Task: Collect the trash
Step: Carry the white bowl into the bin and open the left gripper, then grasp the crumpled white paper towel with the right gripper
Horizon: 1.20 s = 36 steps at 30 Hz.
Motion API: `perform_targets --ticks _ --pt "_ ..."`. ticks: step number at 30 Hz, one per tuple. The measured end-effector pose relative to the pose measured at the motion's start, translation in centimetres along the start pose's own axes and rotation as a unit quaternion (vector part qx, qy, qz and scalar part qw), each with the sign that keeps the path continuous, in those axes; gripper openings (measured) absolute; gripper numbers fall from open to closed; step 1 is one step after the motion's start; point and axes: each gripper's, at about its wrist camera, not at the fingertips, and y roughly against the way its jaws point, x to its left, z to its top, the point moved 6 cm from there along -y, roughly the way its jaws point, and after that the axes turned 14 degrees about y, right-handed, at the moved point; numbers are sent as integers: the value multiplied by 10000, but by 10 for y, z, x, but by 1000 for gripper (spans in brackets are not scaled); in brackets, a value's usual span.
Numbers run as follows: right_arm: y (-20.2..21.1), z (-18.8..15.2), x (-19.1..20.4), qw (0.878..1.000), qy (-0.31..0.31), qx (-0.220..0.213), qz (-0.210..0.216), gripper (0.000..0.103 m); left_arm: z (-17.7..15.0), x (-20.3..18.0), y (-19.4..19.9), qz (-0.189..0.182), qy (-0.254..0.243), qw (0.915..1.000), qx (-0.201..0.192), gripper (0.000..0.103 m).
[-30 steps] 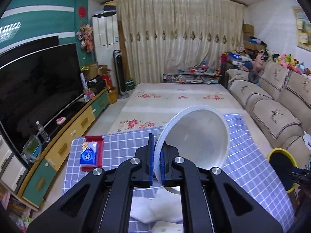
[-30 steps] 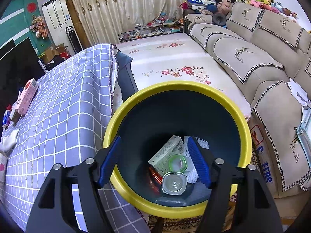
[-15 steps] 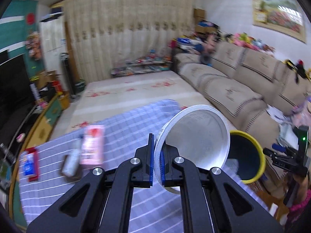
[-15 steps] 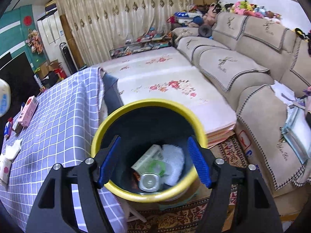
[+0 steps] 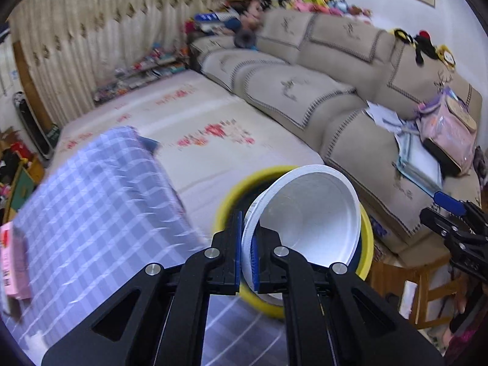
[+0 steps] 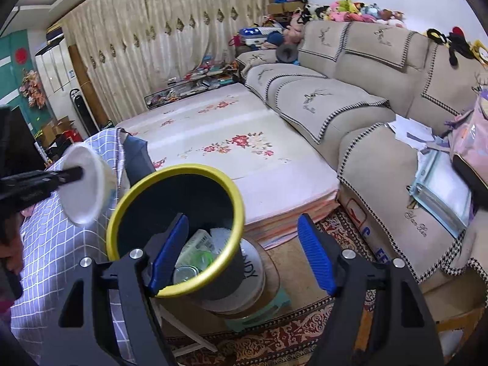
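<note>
My left gripper [image 5: 246, 251] is shut on the rim of a white paper bowl [image 5: 308, 216], held tilted in the air in front of the yellow-rimmed dark trash bin [image 5: 227, 201]. In the right wrist view the bowl [image 6: 84, 183] hangs just left of the bin [image 6: 174, 228], above the table's corner. The bin holds a carton, a clear cup and white scraps. My right gripper [image 6: 244, 253] is open and empty, its jaws wide apart, right of and above the bin. It also shows at the right edge of the left wrist view [image 5: 451, 213].
The checked blue tablecloth [image 5: 100, 201] covers the table left of the bin. A pink box [image 5: 12, 262] lies on it. A beige sofa [image 6: 366, 97] with papers runs along the right. A floral mat [image 6: 231, 143] lies beyond the bin, which stands on a stool.
My left gripper has swung right with the bowl, from over the table to beside the bin. My right gripper has pulled back and right from the bin.
</note>
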Motion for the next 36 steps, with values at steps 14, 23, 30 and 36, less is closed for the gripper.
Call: perform_targets --ticks 14,23,30,36 --pt "-11 -7 -9 9999 -91 106 63 73 -10 8 -40 -84 269 9994 183 42" --pt "-19 -5 18 9994 154 218 225 74 -26 59 85 -64 702 9951 -693 58" --pt "-28 12 93 9931 738 239 875 75 -78 136 195 466 1298 9823 -1270 74" --pt "-24 31 204 9722 1516 141 1781 75 -135 212 276 1465 1916 9557 -1689 75"
